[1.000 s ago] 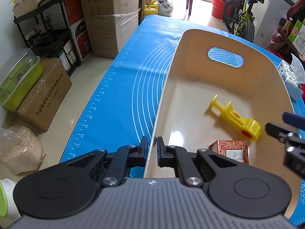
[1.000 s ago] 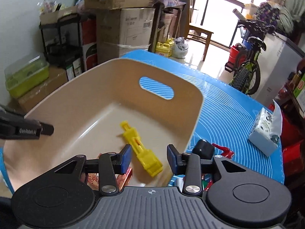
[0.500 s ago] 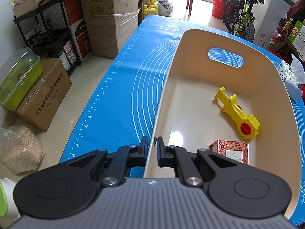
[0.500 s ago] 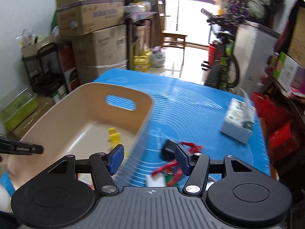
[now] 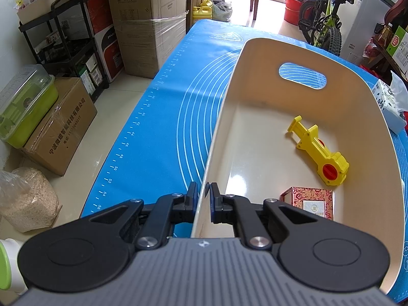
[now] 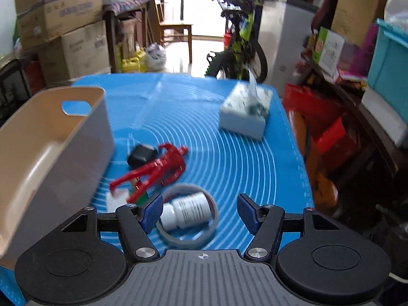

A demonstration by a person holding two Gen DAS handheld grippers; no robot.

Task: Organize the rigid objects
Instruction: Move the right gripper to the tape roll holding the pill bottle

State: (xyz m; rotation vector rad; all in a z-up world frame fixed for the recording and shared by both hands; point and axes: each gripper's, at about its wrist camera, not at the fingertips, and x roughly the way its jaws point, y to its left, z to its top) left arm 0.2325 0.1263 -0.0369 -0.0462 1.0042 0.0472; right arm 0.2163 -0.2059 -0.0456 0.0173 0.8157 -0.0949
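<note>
My left gripper is shut on the near rim of the beige bin, one finger outside the wall and one inside. The bin holds a yellow plastic tool and a red patterned box. My right gripper is open and empty above the blue mat, right of the bin. Below it a white bottle lies inside a grey ring. A red plastic tool and a black object lie beside the bin wall.
A tissue box stands at the far right of the blue mat. Cardboard boxes, a black shelf and a bicycle surround the table. The mat's right edge drops off near red crates.
My right gripper left the bin, swung right over the mat and opened wider, now above the bottle and ring. The left gripper has stayed clamped on the bin rim.
</note>
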